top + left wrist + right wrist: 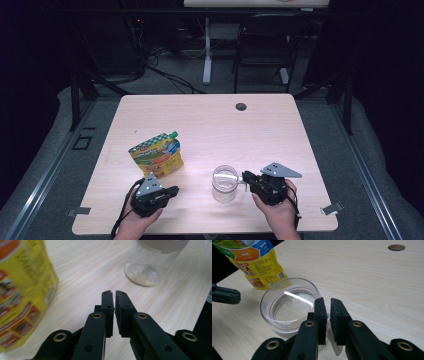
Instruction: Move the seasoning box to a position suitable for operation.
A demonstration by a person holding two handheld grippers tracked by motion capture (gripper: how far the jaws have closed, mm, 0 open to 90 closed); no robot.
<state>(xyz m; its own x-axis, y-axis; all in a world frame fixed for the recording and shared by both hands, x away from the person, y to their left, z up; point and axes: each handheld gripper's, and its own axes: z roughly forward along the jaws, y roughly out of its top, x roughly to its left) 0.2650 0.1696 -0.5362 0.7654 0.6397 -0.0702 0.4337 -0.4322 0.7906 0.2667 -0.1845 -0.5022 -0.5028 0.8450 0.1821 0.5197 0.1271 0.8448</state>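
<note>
A yellow snack pouch (156, 154) (22, 290) (254, 260) stands on the light wood table (210, 125), left of centre. An empty clear glass cup (225, 183) (150, 262) (287, 305) stands near the front edge. My right gripper (245, 177) (327, 301) reaches the cup's right side, and its jaws are shut on the cup's clear handle. My left gripper (174, 190) (114, 293) rests just in front of the pouch and points right toward the cup. Its jaws are shut with nothing between them. Its tip also shows at the left of the right gripper view (224, 295).
A round cable hole (241, 106) (396, 247) sits at the table's far middle. Beyond the table stand a dark chair (265, 45) and a white desk leg (207, 50). Both hands are close to the table's front edge.
</note>
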